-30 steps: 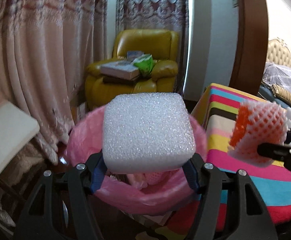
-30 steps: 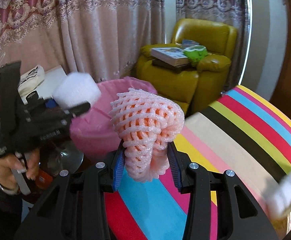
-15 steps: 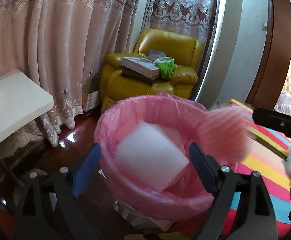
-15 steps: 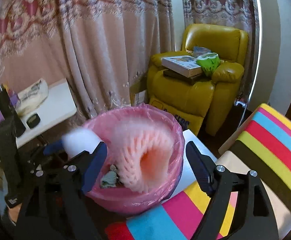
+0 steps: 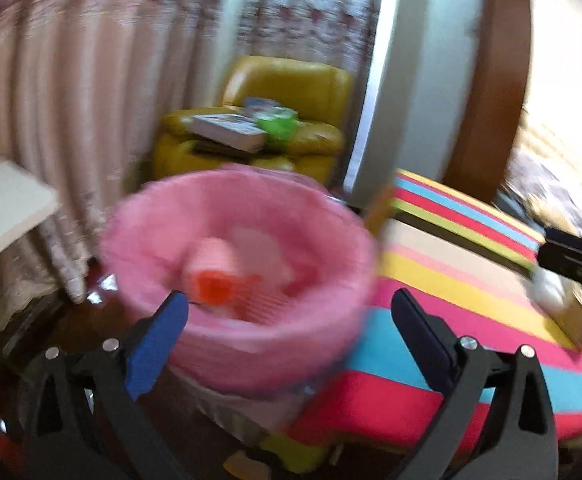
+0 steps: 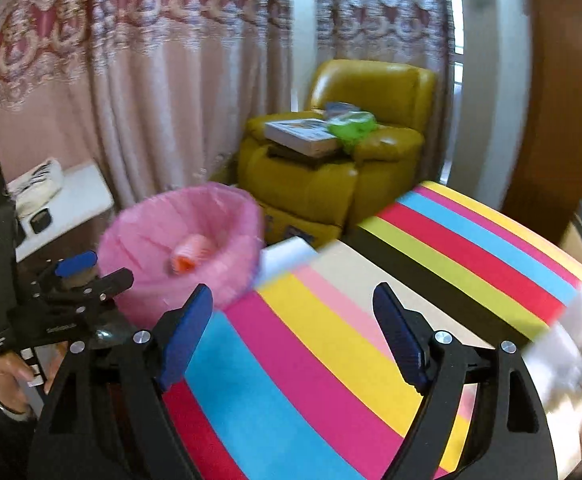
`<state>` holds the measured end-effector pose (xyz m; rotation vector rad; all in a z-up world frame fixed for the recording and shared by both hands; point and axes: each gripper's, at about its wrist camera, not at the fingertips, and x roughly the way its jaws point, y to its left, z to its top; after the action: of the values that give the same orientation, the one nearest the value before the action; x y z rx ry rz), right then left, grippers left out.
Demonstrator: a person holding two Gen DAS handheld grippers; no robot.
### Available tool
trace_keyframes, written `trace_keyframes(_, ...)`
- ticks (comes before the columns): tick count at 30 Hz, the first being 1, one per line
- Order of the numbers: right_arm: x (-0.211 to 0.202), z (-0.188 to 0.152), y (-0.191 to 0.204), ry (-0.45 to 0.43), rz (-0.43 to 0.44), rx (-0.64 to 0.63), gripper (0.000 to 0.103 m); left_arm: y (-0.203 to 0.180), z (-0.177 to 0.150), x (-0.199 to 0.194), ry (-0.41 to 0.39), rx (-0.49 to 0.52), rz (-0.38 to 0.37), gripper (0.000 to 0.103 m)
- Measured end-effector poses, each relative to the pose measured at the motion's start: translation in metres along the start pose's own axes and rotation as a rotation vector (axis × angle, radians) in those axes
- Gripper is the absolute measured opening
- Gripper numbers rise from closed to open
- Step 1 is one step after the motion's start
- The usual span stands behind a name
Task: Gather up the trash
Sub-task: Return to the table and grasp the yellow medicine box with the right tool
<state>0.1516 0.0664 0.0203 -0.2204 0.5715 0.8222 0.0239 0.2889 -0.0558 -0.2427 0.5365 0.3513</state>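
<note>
A bin with a pink liner [image 5: 331, 216] stands beside the striped table [image 5: 451, 280]. Inside lie the pink-orange foam net [image 5: 215, 276] and, behind it, the white foam block [image 5: 263, 246], both blurred. My left gripper [image 5: 289, 308] hangs in front of the bin, its jaws opening with nothing between them. My right gripper [image 6: 293, 296] is over the striped table [image 6: 331, 360], its jaws also opening and empty. From the right wrist, the bin [image 6: 139, 240] with the net [image 6: 191, 258] sits at left, the left gripper [image 6: 99, 272] just before it. White scraps [image 6: 579, 344] lie at the table's right edge.
A yellow armchair [image 6: 331, 184] with books and a green bag stands behind the bin, before pink curtains. A white side table [image 6: 75, 196] with small items is at left. A hand [image 6: 11, 372] holds the left gripper. A white sheet [image 6: 287, 256] lies by the bin.
Both grippers let go over the bin: the white foam block and the foam net dropped in. The jaws widened, and the right gripper swung right, over the striped table.
</note>
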Motion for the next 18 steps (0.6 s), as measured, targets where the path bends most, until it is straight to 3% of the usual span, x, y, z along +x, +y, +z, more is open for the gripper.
trace_keyframes(9, -0.081, -0.064, -0.091, -0.029, -0.242, 0.056, 0.085, -0.135, -0.037, 0.011, 0.083, 0.309, -0.184, 0.098)
trace_keyframes(12, -0.103, -0.085, -0.13, -0.024, -0.271, 0.125, 0.085, -0.159, -0.05, 0.016, 0.102, 0.366, -0.208, 0.098)
trace_keyframes(18, -0.116, -0.126, -0.184, 0.02, -0.286, 0.273, 0.085, -0.17, -0.056, 0.027, 0.133, 0.371, -0.216, 0.098)
